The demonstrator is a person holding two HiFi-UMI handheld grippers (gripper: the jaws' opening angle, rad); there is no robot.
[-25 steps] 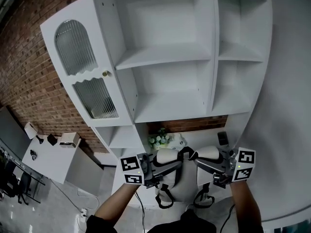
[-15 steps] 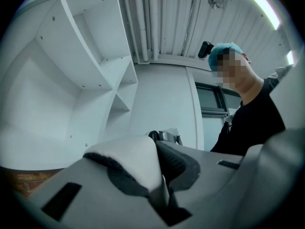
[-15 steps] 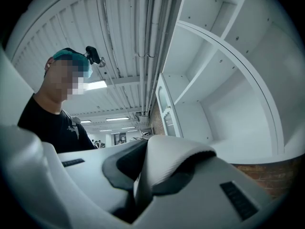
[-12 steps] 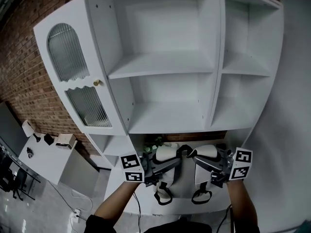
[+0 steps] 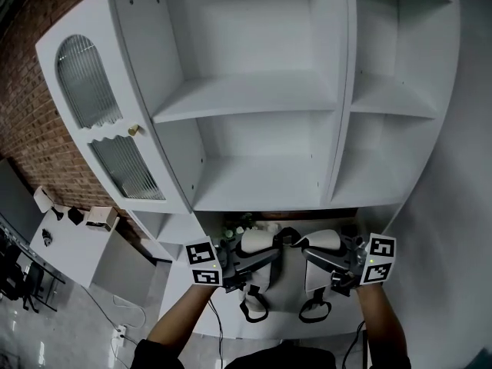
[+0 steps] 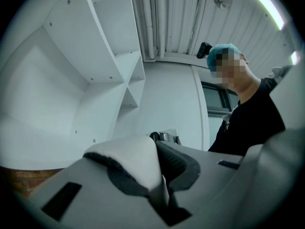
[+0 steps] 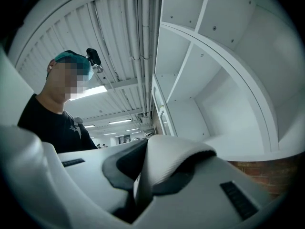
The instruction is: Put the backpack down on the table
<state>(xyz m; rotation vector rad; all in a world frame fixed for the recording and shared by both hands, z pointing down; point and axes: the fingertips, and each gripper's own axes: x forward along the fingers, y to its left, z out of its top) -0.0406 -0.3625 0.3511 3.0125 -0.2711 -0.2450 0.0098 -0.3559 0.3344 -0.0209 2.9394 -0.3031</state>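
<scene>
A white backpack point(image 5: 283, 277) hangs by its two padded shoulder straps in front of the shelf unit, above the white table point(image 5: 280, 329). My left gripper point(image 5: 247, 261) is shut on the left strap point(image 5: 257, 241), whose white padding with a dark mesh edge point(image 6: 136, 163) sits pinched between the jaws point(image 6: 159, 187). My right gripper point(image 5: 323, 261) is shut on the right strap point(image 5: 323, 241), seen folded between its jaws point(image 7: 143, 187) as a white pad point(image 7: 169, 161). Two black strap loops point(image 5: 254, 310) dangle below the bag.
A tall white shelf unit point(image 5: 254, 98) with bare shelves rises straight ahead. Its ribbed-glass cabinet door point(image 5: 88, 91) stands at the left against a brick wall. Small flowers point(image 5: 233, 230) sit behind the bag. A low white side table point(image 5: 73, 244) with small items is at the far left.
Both grippers have carried the backpack forward toward the shelf unit and a little lower. The shelves now fill more of the head view. Both grips on the straps are unchanged.
</scene>
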